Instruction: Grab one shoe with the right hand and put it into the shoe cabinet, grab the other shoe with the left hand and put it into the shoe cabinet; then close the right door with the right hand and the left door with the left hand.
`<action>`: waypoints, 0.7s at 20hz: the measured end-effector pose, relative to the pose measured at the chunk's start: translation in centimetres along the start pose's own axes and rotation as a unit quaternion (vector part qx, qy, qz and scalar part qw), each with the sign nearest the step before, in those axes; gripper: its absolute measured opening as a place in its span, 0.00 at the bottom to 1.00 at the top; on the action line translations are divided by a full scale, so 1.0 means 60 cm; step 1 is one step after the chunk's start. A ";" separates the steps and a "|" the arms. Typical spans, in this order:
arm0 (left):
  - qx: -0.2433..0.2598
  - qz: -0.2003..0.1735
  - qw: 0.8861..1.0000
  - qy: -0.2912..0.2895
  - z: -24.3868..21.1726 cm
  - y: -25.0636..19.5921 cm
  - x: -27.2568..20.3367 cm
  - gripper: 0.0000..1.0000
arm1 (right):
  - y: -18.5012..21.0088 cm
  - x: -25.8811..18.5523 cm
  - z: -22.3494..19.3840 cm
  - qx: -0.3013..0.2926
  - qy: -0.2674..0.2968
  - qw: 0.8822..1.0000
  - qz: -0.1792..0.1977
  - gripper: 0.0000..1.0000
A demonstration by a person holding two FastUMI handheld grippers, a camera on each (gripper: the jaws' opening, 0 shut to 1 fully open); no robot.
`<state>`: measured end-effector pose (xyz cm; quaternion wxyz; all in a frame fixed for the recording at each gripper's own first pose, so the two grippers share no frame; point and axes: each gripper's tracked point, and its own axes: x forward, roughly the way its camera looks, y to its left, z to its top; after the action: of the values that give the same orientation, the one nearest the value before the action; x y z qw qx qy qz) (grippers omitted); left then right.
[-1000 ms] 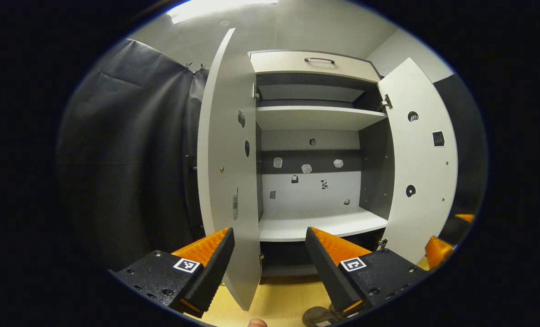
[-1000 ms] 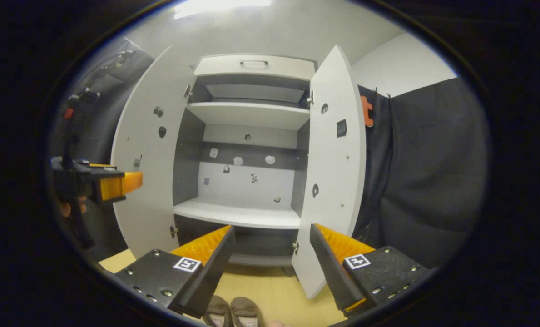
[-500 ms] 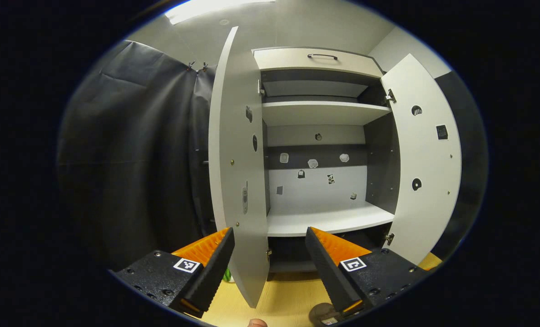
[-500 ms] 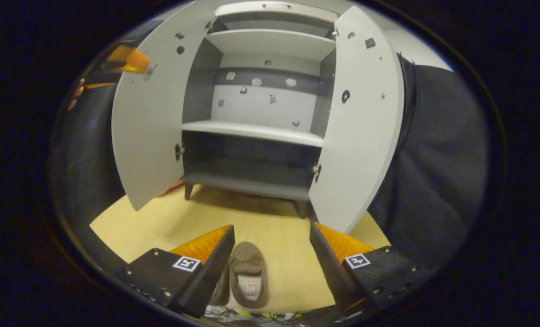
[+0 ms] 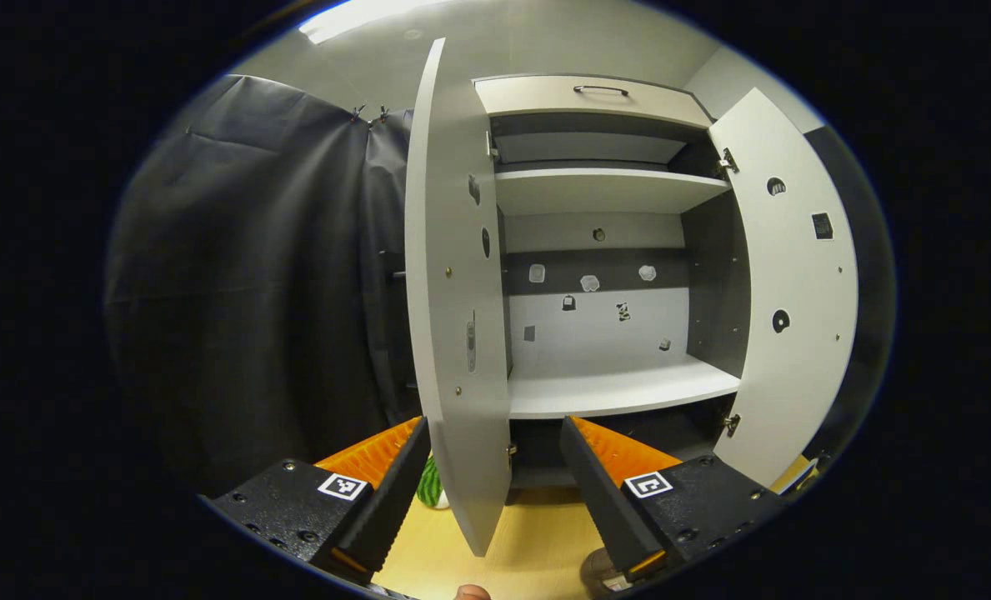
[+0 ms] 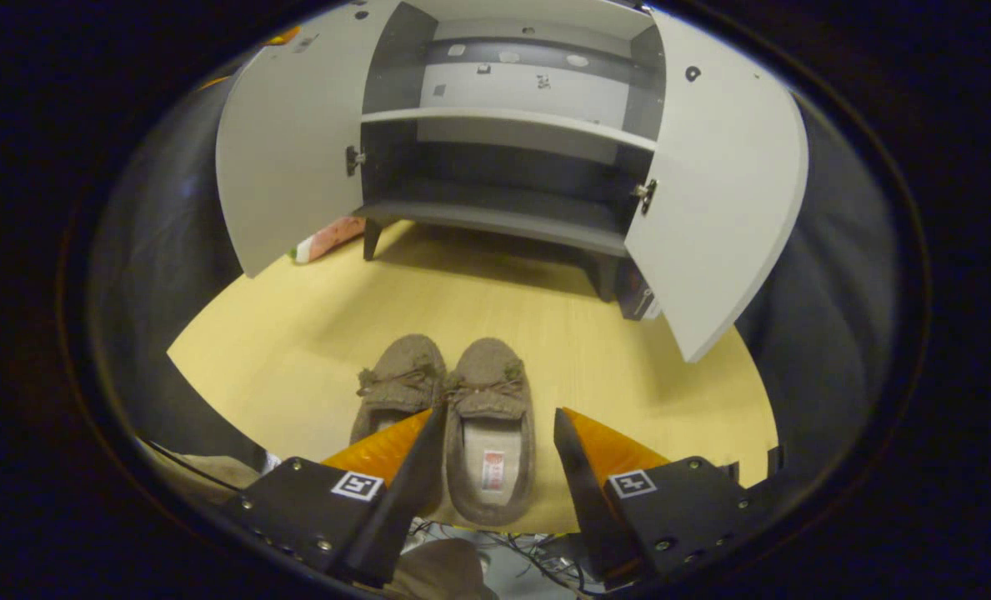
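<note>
Two brown fuzzy slippers lie side by side on the wooden floor, toes toward the cabinet. The right slipper (image 6: 488,421) sits between the spread fingers of my right gripper (image 6: 495,467), which is open and hovers above its heel end. The left slipper (image 6: 397,390) lies just left of it. The white shoe cabinet (image 6: 503,125) stands beyond with both doors open and bare shelves. In the left gripper view, my left gripper (image 5: 495,467) is open and held high before the cabinet (image 5: 612,392), its left door (image 5: 455,317) edge-on between the fingers. A sliver of a slipper (image 5: 599,571) shows at the bottom.
Black cloth hangs on both sides of the cabinet. The right door (image 6: 716,183) swings out wide toward me. A pink and white object (image 6: 327,240) lies on the floor under the left door. A green striped thing (image 5: 431,487) sits on the floor behind the left door.
My right gripper has tipped down and lowered toward the floor, bringing the right slipper between its fingers. My left gripper has drifted slightly left, so the left door now stands nearer centre.
</note>
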<state>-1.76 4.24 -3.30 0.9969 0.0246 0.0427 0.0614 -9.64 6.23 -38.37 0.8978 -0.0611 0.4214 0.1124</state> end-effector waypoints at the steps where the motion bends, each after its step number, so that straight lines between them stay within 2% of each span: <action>1: 0.002 0.002 1.000 0.002 -0.003 0.003 0.001 0.96 | 0.004 0.011 -0.012 0.004 0.013 1.000 0.005 0.83; 5: 0.004 0.005 1.000 0.012 -0.014 0.006 0.002 0.96 | 0.007 0.050 -0.039 0.003 0.046 0.999 0.004 0.83; 8: 0.005 0.010 1.000 0.017 -0.019 0.016 0.003 0.96 | 0.023 0.071 -0.053 0.006 0.066 0.998 0.016 0.83; 9: 0.006 0.012 1.000 0.017 -0.021 0.018 0.004 0.96 | 0.026 0.078 -0.057 0.005 0.070 0.997 0.015 0.80; 10: 0.006 0.014 1.000 0.018 -0.021 0.020 0.006 0.96 | 0.025 0.087 -0.058 0.002 0.070 0.997 0.013 0.69; 11: 0.005 0.016 1.000 0.018 -0.022 0.024 0.006 0.96 | 0.027 0.094 -0.060 -0.001 0.070 0.997 0.011 0.72; 12: 0.004 0.018 1.000 0.019 -0.023 0.028 0.007 0.96 | 0.030 0.101 -0.058 -0.003 0.071 0.997 0.012 0.69; 14: 0.003 0.020 1.000 0.021 -0.026 0.033 0.007 0.96 | 0.029 0.115 -0.056 -0.013 0.066 0.998 0.007 0.72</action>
<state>-1.71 6.36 -4.80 0.9943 0.0275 0.0637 0.0815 -8.26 8.24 -45.85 0.8662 -0.0772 0.4790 0.1197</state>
